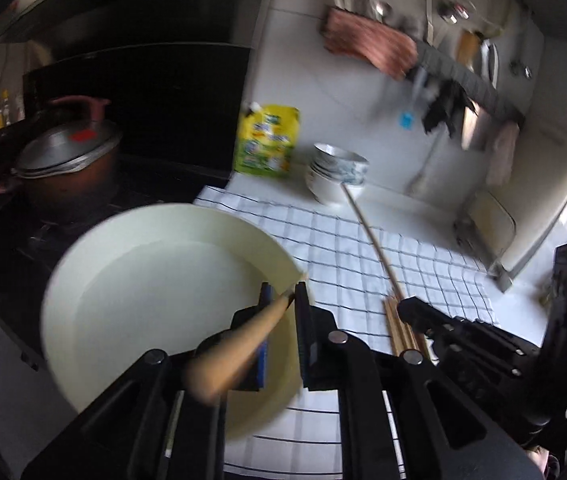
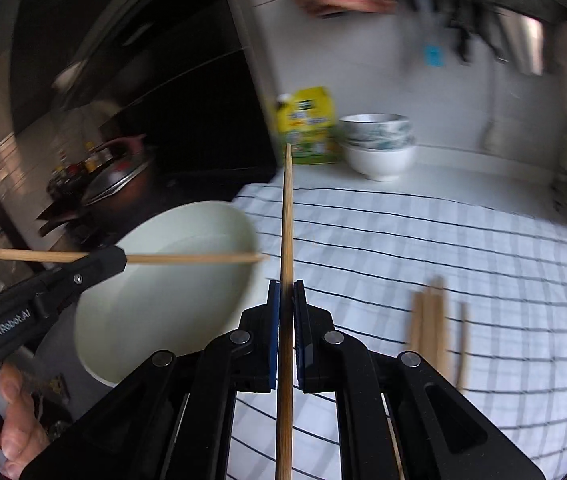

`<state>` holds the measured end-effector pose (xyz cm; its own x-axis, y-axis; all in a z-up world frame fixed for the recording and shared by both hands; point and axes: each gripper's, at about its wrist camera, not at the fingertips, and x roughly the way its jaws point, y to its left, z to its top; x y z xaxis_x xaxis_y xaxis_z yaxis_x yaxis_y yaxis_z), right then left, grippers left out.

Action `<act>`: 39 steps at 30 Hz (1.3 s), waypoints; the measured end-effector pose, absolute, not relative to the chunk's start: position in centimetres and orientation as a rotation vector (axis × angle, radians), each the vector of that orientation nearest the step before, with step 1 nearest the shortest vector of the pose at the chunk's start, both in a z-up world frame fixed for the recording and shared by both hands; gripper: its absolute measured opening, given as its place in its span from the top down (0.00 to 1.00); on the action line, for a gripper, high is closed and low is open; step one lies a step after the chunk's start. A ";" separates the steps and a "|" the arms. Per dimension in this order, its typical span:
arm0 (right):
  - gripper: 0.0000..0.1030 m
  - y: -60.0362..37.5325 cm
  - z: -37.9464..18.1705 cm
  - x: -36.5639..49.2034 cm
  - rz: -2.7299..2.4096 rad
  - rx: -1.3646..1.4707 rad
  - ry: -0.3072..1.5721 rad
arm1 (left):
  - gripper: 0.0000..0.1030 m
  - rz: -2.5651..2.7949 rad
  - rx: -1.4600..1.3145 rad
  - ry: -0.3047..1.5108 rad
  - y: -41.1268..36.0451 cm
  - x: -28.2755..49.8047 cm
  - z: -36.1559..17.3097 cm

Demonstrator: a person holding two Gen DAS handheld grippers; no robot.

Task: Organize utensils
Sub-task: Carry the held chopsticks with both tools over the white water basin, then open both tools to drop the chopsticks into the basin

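Wooden, thin chopsticks were clamped one in each closed gripper: my right gripper (image 2: 286, 292) held its long bamboo chopstick (image 2: 287, 216) pointing straight forward, my left gripper (image 1: 283, 296) held its chopstick (image 2: 187, 258) crosswise over the pale round basin (image 2: 155, 300); loose chopsticks (image 2: 429, 320) lay nearer my right.

Daylight enters far right of the tongs (image 1: 283, 294) — the left side sits dark; motion blur smears everything, fisheye edges bend and vignette.

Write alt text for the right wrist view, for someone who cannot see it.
The right gripper is shut on a chopstick pointing ahead over a checked cloth. At left, the left gripper holds another chopstick over a pale basin; loose chopsticks lie right.
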<state>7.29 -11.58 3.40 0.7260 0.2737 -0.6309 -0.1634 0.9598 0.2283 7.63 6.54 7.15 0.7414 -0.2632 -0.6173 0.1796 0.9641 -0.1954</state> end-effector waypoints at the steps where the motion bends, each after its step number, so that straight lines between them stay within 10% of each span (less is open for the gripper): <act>1: 0.94 -10.6 3.3 7.7 0.256 0.153 0.724 | 0.93 -0.215 -0.119 0.688 7.4 7.8 7.2; 22: 0.94 1.1 -2.0 14.8 0.348 0.009 0.983 | 0.93 -0.090 -0.131 0.914 14.5 12.9 -1.5; 27: 0.65 1.1 -1.8 14.6 0.337 0.000 0.956 | 0.32 -0.049 -0.152 0.874 15.7 12.0 -0.9; 39: 0.64 -0.3 -0.6 12.3 0.321 0.023 0.901 | 0.32 0.003 -0.172 0.840 16.7 9.6 -0.1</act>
<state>12.30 -0.32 -0.62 0.5762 0.2838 -0.7665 -0.2645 0.9521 0.1536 9.61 16.73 -0.06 0.6682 -0.0655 -0.7410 -0.0706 0.9860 -0.1508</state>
